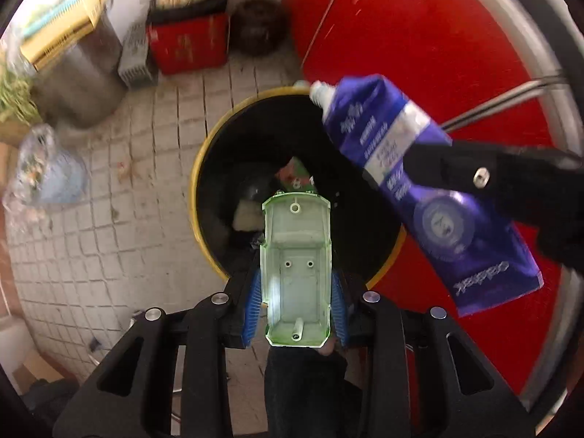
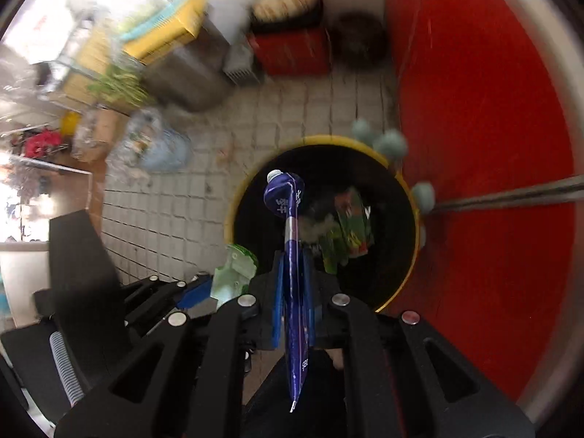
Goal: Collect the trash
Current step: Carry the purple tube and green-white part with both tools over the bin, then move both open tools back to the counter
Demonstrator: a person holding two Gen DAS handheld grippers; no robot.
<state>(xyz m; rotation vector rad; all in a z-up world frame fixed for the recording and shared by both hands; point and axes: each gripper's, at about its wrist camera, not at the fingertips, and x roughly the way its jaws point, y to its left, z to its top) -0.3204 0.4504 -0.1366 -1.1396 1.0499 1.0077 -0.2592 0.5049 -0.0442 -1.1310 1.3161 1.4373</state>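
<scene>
Two grippers point steeply down over a black trash bin with a yellow rim (image 1: 199, 168), which stands on a tiled floor (image 1: 109, 200) beside a red panel (image 1: 419, 36).

Left gripper (image 1: 296, 303): its blue-padded fingers (image 1: 253, 303) are clamped on the two long sides of a pale green plastic shell (image 1: 296, 273), held with its hollow side toward the camera. The shell's far end reaches beyond the fingertips over the bin opening.

Right gripper (image 2: 294, 284): its fingers (image 2: 278, 303) are pressed together on a flattened purple tube (image 2: 292, 255), seen edge-on. The tube's white cap end projects ahead of the fingertips above the bin mouth; its crimped tail trails back behind them. In the left wrist view the tube (image 1: 419, 182) lies to the right of the left fingers, slanting across the bin rim.

Below both sets of fingers, the bin already contains a green and red wrapper (image 2: 352, 230) and other waste.
</scene>
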